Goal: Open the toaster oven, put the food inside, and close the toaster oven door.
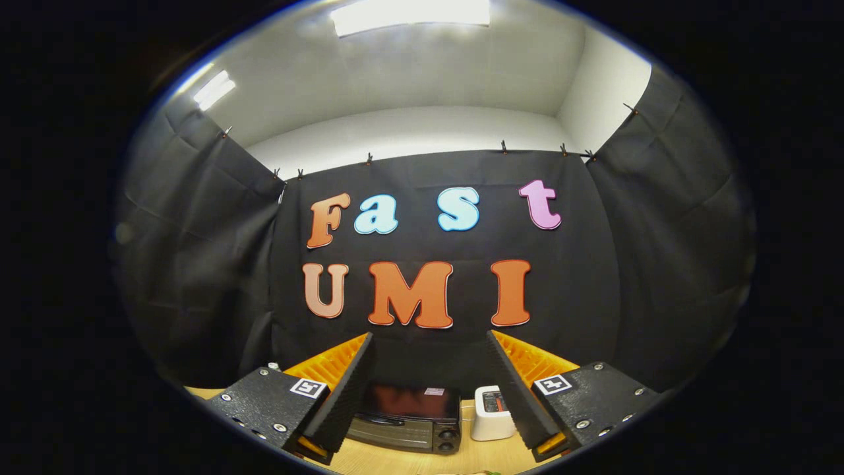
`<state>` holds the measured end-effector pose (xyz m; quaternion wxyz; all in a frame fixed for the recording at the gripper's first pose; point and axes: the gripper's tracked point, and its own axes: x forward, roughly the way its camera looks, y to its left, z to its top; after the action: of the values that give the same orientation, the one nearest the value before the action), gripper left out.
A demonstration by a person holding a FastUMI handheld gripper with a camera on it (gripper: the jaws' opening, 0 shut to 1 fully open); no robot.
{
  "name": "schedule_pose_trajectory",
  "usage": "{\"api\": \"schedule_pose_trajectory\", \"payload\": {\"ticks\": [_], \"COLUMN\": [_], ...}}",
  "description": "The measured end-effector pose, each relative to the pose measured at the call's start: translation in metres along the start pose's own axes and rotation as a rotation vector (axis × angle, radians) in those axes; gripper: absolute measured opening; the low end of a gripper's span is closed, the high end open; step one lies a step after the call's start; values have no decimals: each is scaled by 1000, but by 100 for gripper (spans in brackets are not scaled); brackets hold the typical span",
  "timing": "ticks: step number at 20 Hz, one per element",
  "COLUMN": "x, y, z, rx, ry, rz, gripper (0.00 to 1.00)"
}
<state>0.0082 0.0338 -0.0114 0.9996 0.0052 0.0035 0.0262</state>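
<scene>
The gripper (432, 389) is sitting at the bottom centre of the frame with its two fingers (343, 396) spread wide apart and gripping nothing. Each finger is showing a black ribbed inner pad, an orange body behind it, and a black block carrying a small square marker.

Nothing is standing between the fingers and the things beyond them. In the gap, a black toaster oven (409, 417) is resting on the bench (422, 458), its dark glass door shut, a handle running across the front and two knobs at its right end. It is lying ahead of the fingers and lower down, closer to the left finger than to the right one. Just beside its right end, a small white appliance (491, 414) with a little panel on top is standing, partly hidden by the right finger's pad.

The bench is showing as a light wooden surface along the bottom of the frame. Black cloth is hanging as the wall behind and on both sides, clipped along its upper edge. Above it, a white wall and ceiling are filling the upper frame, with a bright light panel (412, 13) at top centre and a smaller one at upper left.
</scene>
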Motion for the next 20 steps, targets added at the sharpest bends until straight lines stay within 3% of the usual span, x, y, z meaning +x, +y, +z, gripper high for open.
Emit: {"api": "schedule_pose_trajectory", "payload": {"ticks": [10, 20], "x": [28, 67], "y": [47, 94], "z": [-60, -162], "rx": [52, 143], "ry": [97, 247], "rz": [70, 134], "gripper": [98, 99]}}
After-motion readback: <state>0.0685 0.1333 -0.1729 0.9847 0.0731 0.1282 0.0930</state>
